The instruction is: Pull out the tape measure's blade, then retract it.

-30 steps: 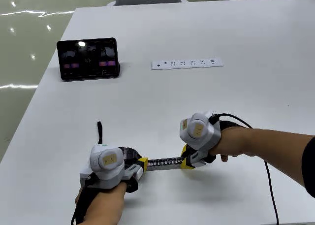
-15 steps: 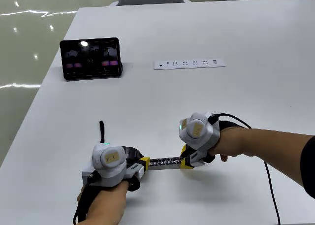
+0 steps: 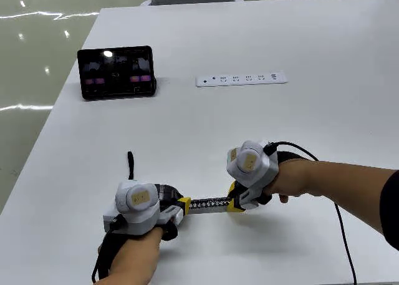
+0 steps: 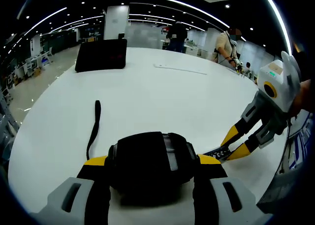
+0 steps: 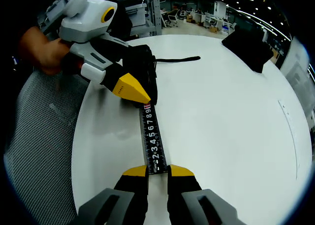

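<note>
My left gripper (image 3: 177, 209) (image 4: 152, 161) is shut on the black tape measure case (image 4: 147, 153) (image 3: 166, 194), its yellow tips pressing either side. A short length of the numbered blade (image 3: 209, 203) (image 5: 151, 136) lies flat on the white table (image 3: 262, 123), running right from the case. My right gripper (image 3: 234, 204) (image 5: 157, 172) is shut on the blade's free end. In the right gripper view the left gripper (image 5: 129, 87) and the case (image 5: 145, 62) sit at the far end of the blade. The case's black wrist strap (image 3: 129, 164) (image 4: 93, 126) trails away over the table.
A dark tablet (image 3: 116, 72) stands at the far left of the table. A white power strip (image 3: 242, 79) lies beyond the grippers, mid-table. A black cable (image 3: 340, 229) hangs from the right gripper over the near edge. The table's left edge (image 3: 37, 148) is close.
The right gripper has edged left toward the case, so the exposed blade is a little shorter. The left gripper keeps its hold on the case. The head view has shifted slightly.
</note>
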### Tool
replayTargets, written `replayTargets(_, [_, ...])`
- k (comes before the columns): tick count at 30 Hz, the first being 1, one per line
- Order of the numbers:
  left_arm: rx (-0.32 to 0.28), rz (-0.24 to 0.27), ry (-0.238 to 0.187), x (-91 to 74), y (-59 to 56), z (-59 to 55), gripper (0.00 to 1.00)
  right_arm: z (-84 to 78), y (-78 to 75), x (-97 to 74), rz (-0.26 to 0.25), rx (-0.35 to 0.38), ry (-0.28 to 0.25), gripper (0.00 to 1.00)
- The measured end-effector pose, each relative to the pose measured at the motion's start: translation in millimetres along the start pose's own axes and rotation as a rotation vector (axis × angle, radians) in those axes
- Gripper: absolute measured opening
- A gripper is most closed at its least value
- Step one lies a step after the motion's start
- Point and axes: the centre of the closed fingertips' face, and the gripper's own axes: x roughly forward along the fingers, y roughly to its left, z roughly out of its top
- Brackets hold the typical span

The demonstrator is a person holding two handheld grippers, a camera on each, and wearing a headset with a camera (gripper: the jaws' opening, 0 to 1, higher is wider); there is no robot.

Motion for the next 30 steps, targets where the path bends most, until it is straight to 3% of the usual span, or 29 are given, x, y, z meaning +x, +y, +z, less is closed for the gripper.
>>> replayTargets(30, [-0.005,-0.007,0.000,0.3,-0.3,0.7,0.63,7.2,-0.3,3.4,0.008,0.002,-0.020,0.11])
